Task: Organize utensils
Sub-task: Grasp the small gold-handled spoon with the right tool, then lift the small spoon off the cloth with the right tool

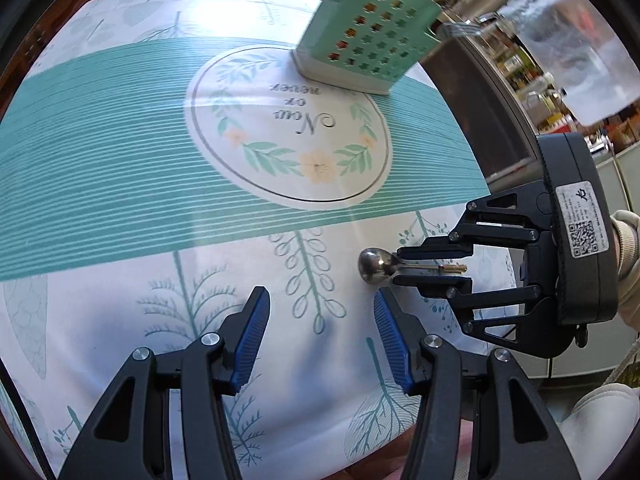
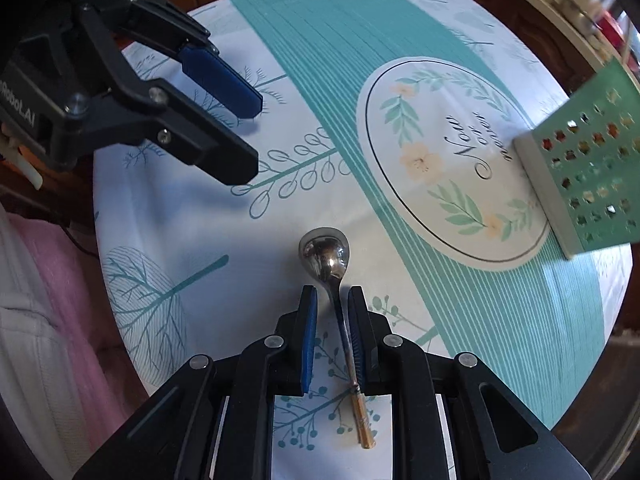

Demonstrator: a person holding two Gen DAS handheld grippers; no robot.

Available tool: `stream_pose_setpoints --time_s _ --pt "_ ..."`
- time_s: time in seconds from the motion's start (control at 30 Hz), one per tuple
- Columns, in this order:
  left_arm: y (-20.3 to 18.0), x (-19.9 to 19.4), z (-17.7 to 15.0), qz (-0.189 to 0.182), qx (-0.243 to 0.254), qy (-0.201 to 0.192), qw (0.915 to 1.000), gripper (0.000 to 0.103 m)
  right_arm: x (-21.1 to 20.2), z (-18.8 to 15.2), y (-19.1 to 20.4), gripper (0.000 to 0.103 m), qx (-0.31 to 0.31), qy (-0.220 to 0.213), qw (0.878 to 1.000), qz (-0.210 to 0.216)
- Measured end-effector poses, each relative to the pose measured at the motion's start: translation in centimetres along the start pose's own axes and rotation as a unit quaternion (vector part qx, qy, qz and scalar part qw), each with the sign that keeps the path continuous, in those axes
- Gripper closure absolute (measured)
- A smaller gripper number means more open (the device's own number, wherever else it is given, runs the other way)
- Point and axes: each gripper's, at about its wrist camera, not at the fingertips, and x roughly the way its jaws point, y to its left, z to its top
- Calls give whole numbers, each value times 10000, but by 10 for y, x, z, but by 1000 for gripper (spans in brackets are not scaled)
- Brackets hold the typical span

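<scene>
A metal spoon (image 2: 324, 256) with a gold-tipped handle lies flat on the tablecloth, its bowl pointing away from my right gripper (image 2: 333, 292). The right gripper points straight down with its jaws narrowly apart astride the handle. The handle runs close to the right pad, and a gap shows at the left pad. In the left wrist view the spoon (image 1: 372, 266) sits between the right gripper's (image 1: 398, 267) fingers. My left gripper (image 1: 320, 294) hovers open and empty just left of the spoon; it also shows as the left gripper (image 2: 250, 136). A green perforated utensil holder (image 1: 372, 40) stands at the table's far side.
A round table carries a teal-striped tablecloth (image 1: 120, 140) with a floral medallion (image 2: 452, 160). The utensil holder (image 2: 588, 176) stands by the medallion's edge. A person's pale sleeve (image 1: 628, 248) is behind the right gripper. Pink and white clothing (image 2: 40, 300) lies past the near table edge.
</scene>
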Motion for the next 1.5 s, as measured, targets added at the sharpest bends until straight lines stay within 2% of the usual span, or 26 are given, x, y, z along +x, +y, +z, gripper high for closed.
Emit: stream_pose_setpoints --time_s 0.3,0.37,0.4,0.57,0.67,0.9,1.1,1.17,1.27,1.4,1.5 --pt "21 -9 -1 84 -384 -159 9991 51 7 20 -8 90 -316 267 9982 426" --pt "23 -10 -1 93 -436 -181 9988 51 7 21 -10 99 -334 265 9983 388" --pt "23 -10 -1 99 -444 -188 9988 51 7 22 -13 99 -297 235 9987 342" --pt "21 -8 1 95 -411 -158 9990 51 0 18 -27 99 287 -177 9992 210" --pt "16 -6 5 76 -322 -124 9994 51 -15 11 -34 99 619 -613 9962 84" --pt "-3 -2 21 -35 -27 -100 9999 51 -49 2 -50 100 1291 -1480 9804 -142" --pt "-29 2 40 -85 605 -251 9978 51 -78 -5 -43 103 1843 -2100 9595 -360" --pt "-40 8 43 -135 839 -284 9960 51 -78 -9 -46 103 2025 -2221 9530 -383" --pt "-50 18 45 -224 935 -226 9951 51 -80 -16 -49 103 2218 -2318 9464 -372" --pt "-49 24 42 -320 734 -175 9966 51 -74 -22 -51 103 2376 -2316 9426 -379" --pt "-45 24 39 -343 559 -140 9977 51 -65 -22 -56 103 2467 -2224 9429 -229"
